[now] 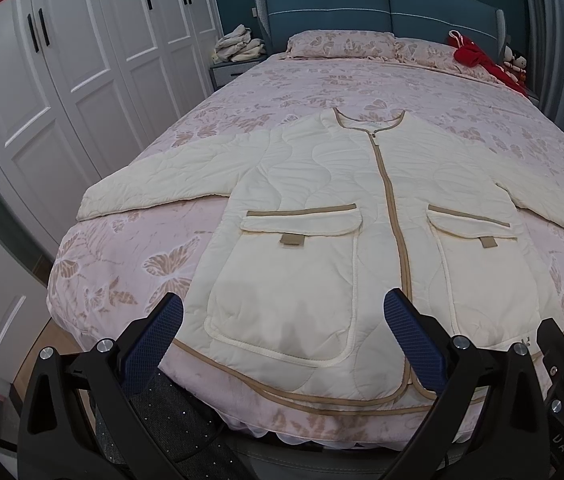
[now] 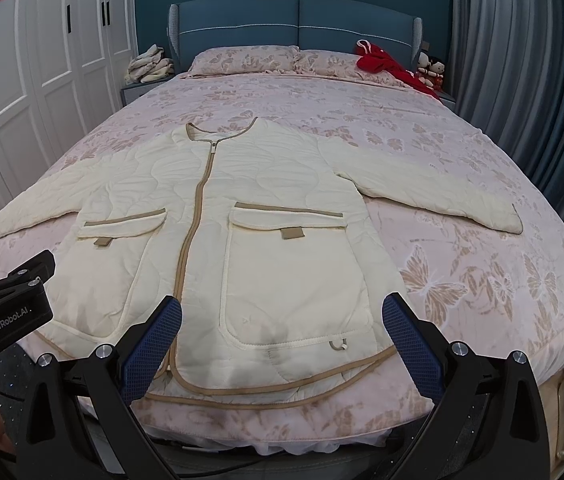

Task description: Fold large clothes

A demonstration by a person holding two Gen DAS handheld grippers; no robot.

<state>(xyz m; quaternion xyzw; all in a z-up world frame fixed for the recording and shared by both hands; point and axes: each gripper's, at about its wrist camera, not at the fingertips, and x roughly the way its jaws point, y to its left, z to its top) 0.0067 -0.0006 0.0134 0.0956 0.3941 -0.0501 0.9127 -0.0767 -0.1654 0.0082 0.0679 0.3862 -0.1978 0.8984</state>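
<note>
Cream quilted jacket (image 1: 321, 208) lies flat and zipped on the bed (image 1: 130, 256), hem just ahead of both the left gripper (image 1: 283, 336) and right gripper (image 2: 282, 336), jaws apart and empty, open quilt either side.

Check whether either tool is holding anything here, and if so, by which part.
Nothing is held. The left tool and right tool are both open above the hem of the cream jacket, which lies flat on the bed.
</note>
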